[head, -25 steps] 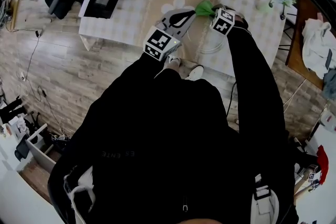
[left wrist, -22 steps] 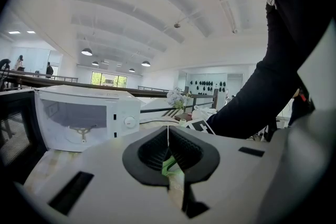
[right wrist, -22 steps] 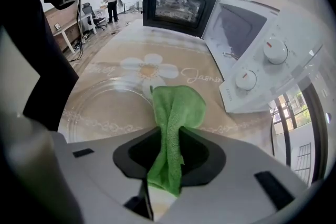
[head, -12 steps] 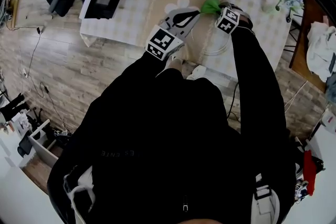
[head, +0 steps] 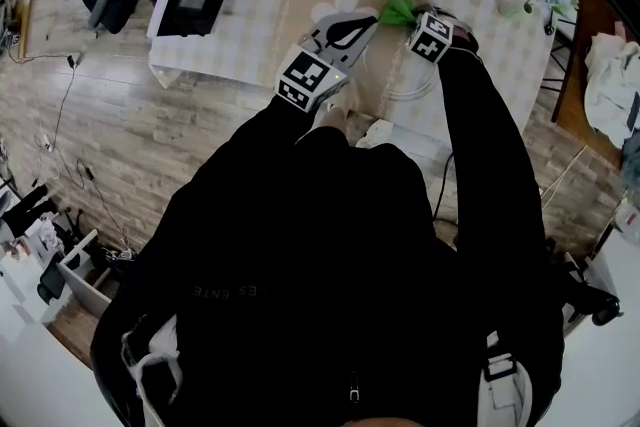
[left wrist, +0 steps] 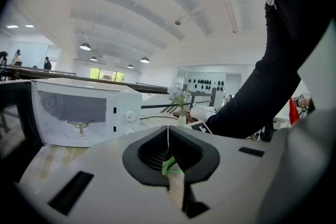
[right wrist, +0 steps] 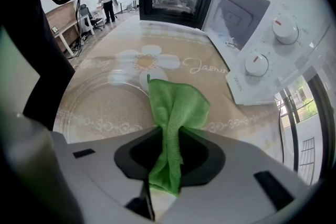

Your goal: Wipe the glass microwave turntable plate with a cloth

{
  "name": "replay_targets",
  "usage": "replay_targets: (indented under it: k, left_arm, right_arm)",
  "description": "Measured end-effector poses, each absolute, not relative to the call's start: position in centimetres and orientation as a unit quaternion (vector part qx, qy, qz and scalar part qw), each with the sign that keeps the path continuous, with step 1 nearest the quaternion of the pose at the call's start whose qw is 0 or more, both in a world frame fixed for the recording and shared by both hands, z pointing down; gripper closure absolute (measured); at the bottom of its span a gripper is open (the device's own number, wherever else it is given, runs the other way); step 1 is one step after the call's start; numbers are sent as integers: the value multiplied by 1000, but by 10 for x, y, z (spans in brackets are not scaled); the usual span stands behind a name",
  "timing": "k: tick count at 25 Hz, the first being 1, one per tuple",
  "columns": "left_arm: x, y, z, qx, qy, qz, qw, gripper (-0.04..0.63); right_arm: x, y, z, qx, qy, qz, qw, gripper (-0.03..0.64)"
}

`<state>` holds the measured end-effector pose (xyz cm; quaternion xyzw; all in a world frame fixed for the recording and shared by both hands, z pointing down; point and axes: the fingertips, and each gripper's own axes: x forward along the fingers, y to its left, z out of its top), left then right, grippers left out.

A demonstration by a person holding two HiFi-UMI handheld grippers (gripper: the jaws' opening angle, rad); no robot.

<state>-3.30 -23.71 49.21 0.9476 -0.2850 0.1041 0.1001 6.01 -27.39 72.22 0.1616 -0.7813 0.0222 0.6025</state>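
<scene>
Green cloth (right wrist: 176, 106) pinched by right hand-held gripper (right wrist: 170, 138); left hand-held gripper (left wrist: 168, 135) closed; "Jasmin" tablecloth (right wrist: 209, 66).

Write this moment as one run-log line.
right claw shut on green cloth | cloth over glass plate | left claw shut | microwave door open
</scene>
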Motion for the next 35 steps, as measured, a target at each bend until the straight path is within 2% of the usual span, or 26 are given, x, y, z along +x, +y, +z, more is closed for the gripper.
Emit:
replay_targets:
  k: [35]
  left_arm:
    - [-30,-162,497,942,-303,101,104,574]
  right_arm:
    - [23,-136,727,98,-802,63,585,517]
